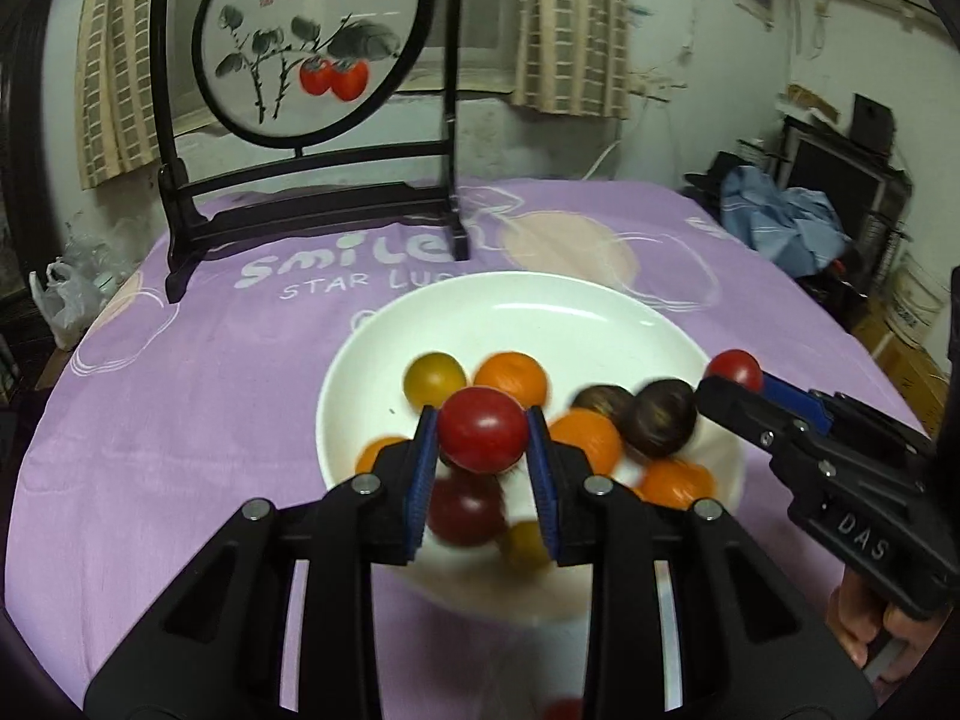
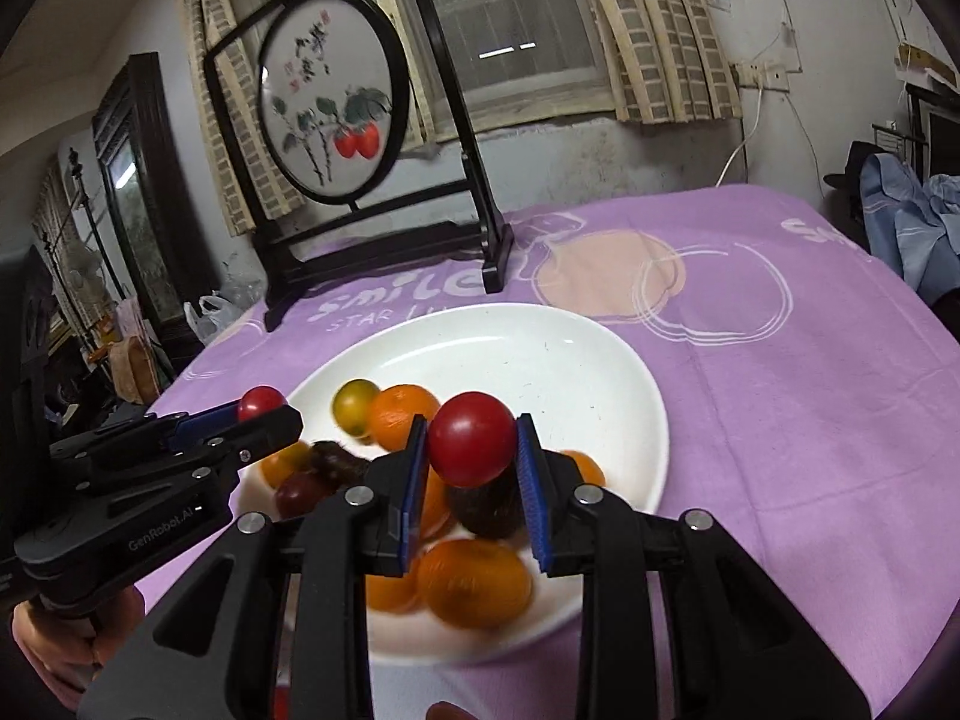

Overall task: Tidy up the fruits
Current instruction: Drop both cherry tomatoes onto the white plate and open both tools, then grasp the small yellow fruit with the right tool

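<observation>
A white plate (image 1: 522, 306) (image 2: 606, 372) on the purple cloth holds several small fruits: orange ones (image 1: 513, 377) (image 2: 474, 582), a yellow-green one (image 1: 433, 377) (image 2: 355, 402) and dark brown ones (image 1: 663, 426) (image 2: 489, 507). My left gripper (image 1: 483, 438) is shut on a red tomato (image 1: 483, 429), lifted above the plate. It also shows at the left of the right wrist view, where my left gripper (image 2: 264, 414) carries that red tomato (image 2: 261, 402). My right gripper (image 2: 471, 450) is shut on a second red tomato (image 2: 472, 447), seen from the left wrist as my right gripper (image 1: 735, 378) with its tomato (image 1: 733, 367).
A black wooden stand with a round painted screen (image 1: 312, 42) (image 2: 330, 96) stands at the back of the table. A plastic bag (image 1: 66, 300) lies off the left edge. Blue clothes (image 1: 780, 222) are heaped at the right. A hand (image 1: 870, 630) holds the right gripper's handle.
</observation>
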`<state>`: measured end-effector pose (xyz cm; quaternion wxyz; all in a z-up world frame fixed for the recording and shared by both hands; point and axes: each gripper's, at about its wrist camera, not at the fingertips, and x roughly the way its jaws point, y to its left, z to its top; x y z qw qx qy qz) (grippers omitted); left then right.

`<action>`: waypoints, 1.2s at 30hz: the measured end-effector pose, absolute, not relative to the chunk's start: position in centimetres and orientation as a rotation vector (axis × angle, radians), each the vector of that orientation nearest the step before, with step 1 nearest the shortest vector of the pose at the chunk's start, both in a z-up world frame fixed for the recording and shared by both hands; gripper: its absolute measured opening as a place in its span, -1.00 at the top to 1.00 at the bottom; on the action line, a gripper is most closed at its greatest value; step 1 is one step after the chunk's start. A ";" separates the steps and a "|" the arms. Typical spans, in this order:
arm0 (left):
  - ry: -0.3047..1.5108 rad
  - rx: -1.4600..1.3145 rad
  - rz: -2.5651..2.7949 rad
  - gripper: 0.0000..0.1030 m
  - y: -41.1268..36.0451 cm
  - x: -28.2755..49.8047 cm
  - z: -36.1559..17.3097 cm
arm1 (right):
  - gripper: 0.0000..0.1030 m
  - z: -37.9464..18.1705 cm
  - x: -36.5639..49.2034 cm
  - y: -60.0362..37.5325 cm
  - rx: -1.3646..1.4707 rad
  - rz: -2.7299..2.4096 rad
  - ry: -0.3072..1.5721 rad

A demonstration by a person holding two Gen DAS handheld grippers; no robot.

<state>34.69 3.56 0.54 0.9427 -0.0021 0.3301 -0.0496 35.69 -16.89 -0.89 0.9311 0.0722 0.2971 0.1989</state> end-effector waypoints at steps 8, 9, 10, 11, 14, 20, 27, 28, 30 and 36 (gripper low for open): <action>0.683 0.011 0.011 -0.74 4.0 35.9 0.1 | -0.24 0.6 33.8 -17.7 0.165 0.398 0.569; 0.655 0.008 0.047 -0.90 4.2 35.5 0.5 | -0.24 0.8 33.3 -17.8 0.171 0.413 0.567; 0.636 0.002 0.052 -0.93 4.5 35.0 0.9 | -0.24 0.9 32.7 -17.8 0.169 0.432 0.573; 0.631 -0.008 0.040 -0.96 4.8 34.5 1.3 | -0.24 0.9 32.0 -17.6 0.160 0.450 0.581; 0.635 -0.016 0.050 -0.96 5.9 33.4 1.5 | -0.24 0.7 30.0 -16.7 0.123 0.511 0.604; 0.645 -0.062 0.093 -0.96 9.0 30.7 0.6 | -0.24 -1.2 26.0 -13.3 -0.038 0.594 0.728; 0.644 -0.118 0.153 -0.96 11.4 29.0 0.6 | -0.21 -3.7 23.9 -11.2 -0.108 0.681 0.903; 0.645 -0.126 0.158 -0.96 11.7 28.8 0.5 | -0.19 -4.0 23.6 -10.8 -0.134 0.684 0.910; 0.652 -0.142 0.166 -0.96 12.1 28.5 0.3 | -0.08 -4.4 23.3 -10.5 -0.157 0.693 0.925; 0.650 -0.138 0.175 -0.96 12.2 28.0 0.3 | 0.15 -5.1 23.0 -10.0 -0.197 0.693 0.924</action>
